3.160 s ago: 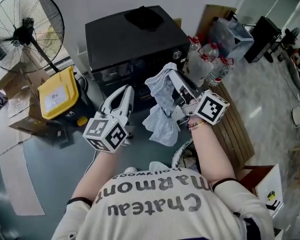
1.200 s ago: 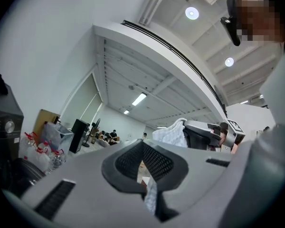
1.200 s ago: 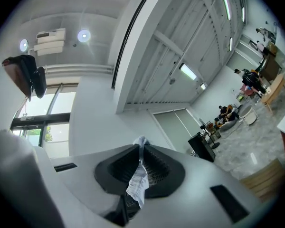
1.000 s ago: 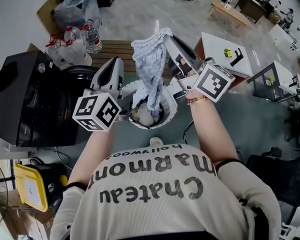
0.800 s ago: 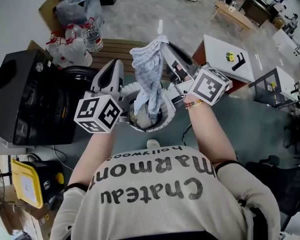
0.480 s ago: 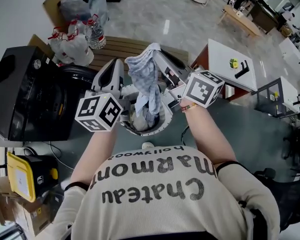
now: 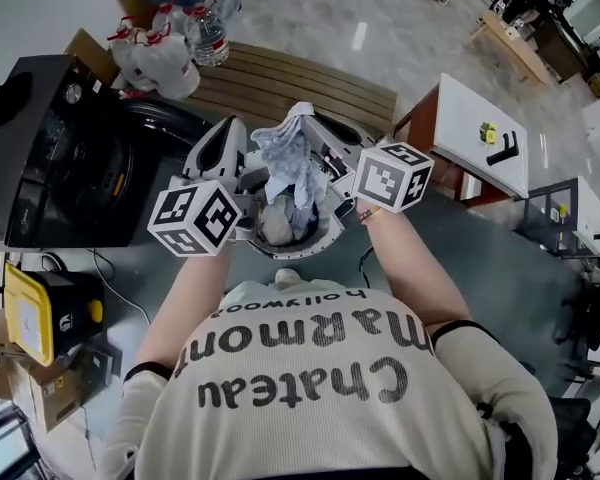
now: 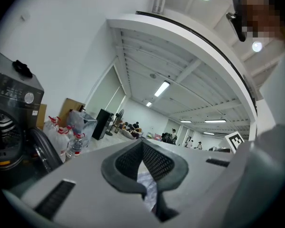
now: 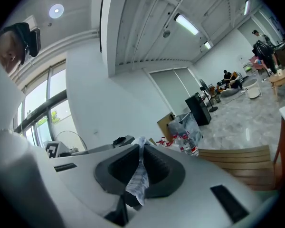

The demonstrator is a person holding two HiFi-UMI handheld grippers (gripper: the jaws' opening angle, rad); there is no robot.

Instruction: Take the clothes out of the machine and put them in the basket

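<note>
My right gripper (image 7: 302, 118) is shut on a pale blue-white cloth (image 7: 285, 163), which hangs from its tips down into the round white basket (image 7: 332, 230). In the right gripper view the cloth (image 9: 135, 184) is pinched between the dark pads of my right gripper (image 9: 139, 161). More clothes (image 7: 278, 223) lie bunched in the basket. My left gripper (image 7: 228, 130) hovers at the basket's left rim, beside the cloth, with its jaws together and nothing held. In the left gripper view, pale cloth (image 8: 147, 191) shows beyond my left gripper (image 8: 143, 161). The black washing machine (image 7: 50, 158) stands at the left with its door open.
Water bottles (image 7: 170, 43) and a slatted wooden bench (image 7: 290, 83) stand behind the basket. A white table (image 7: 480, 133) is at the right, a yellow box (image 7: 40, 313) on the floor at the left. Cables run along the floor beside the machine.
Both grippers have sunk toward the basket. The cloth in the right gripper, held high a second ago, now hangs lower with its end bunched among the clothes in the basket.
</note>
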